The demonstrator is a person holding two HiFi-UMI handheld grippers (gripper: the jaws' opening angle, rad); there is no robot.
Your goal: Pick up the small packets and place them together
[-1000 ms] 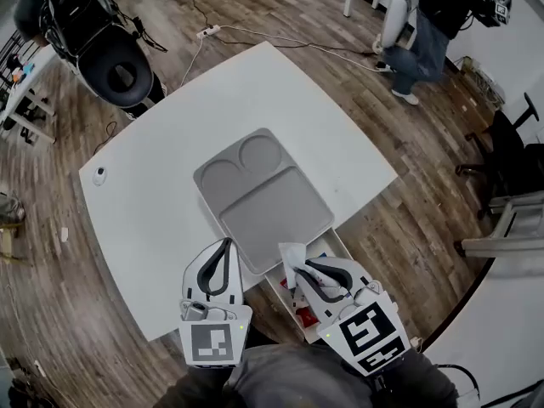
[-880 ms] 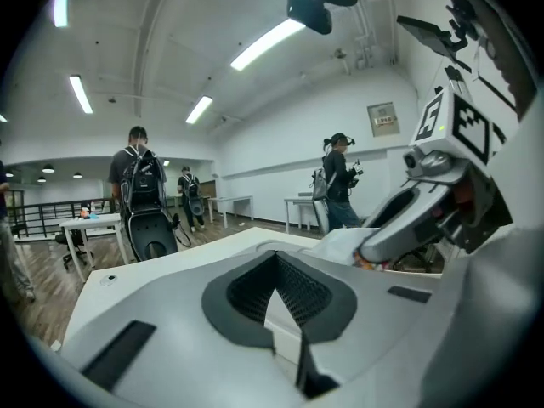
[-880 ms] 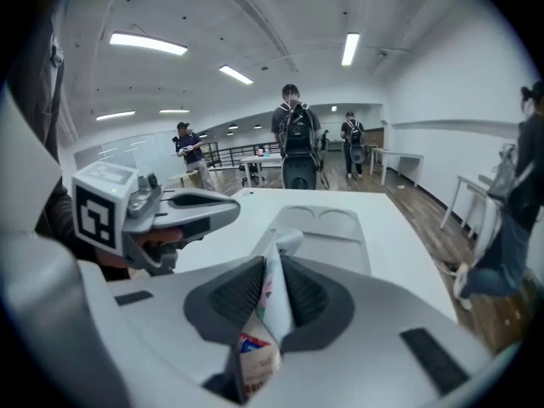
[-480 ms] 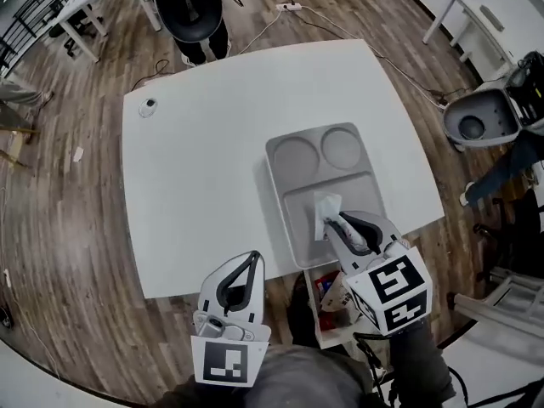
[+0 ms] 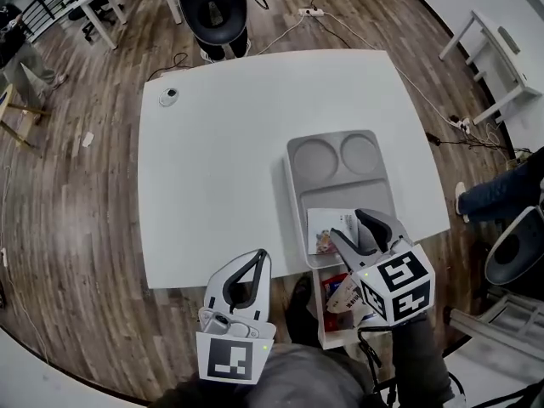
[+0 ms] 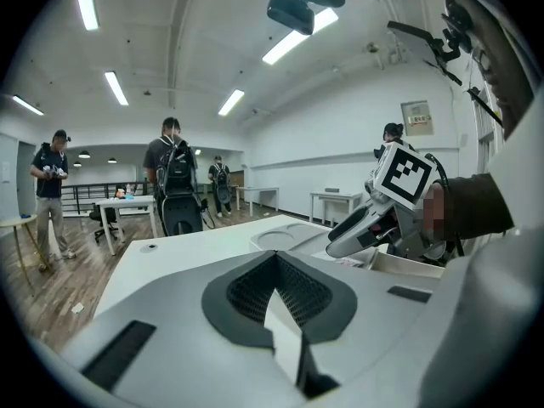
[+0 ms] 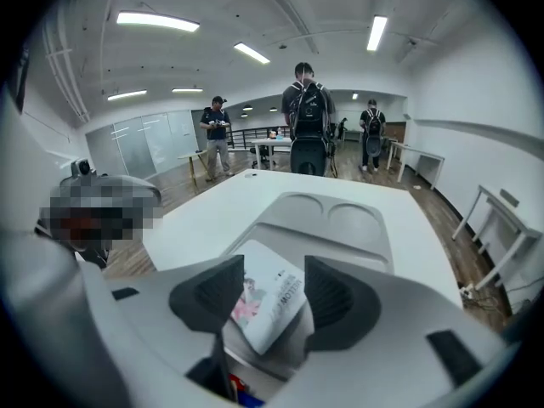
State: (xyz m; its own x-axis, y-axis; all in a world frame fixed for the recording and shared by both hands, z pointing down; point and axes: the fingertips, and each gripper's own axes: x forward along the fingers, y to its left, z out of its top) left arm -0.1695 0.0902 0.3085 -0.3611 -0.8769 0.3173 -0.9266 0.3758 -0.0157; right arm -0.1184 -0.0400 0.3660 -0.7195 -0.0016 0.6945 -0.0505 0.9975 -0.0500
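Note:
A white small packet (image 5: 325,228) with a printed picture lies flat in the large front compartment of the grey tray (image 5: 344,192). My right gripper (image 5: 347,225) hovers just over its near edge. Its jaws are opening, and the packet (image 7: 280,274) shows between and below them, with the pads clear of it. More packets, red and white, fill a white box (image 5: 339,297) below the table's front edge, under the right gripper. My left gripper (image 5: 258,257) hangs off the table's front edge, left of the box. It is shut and empty (image 6: 276,313).
The tray's two round compartments (image 5: 337,155) at the far end hold nothing. A small round object (image 5: 169,96) sits at the white table's far left corner. A black office chair (image 5: 211,2) stands beyond the table. A person's leg (image 5: 501,195) is at the right.
My right gripper carried the white packet from over the box onto the tray. The packet went from upright in the jaws to lying flat, and the jaws have parted. The head view has shifted.

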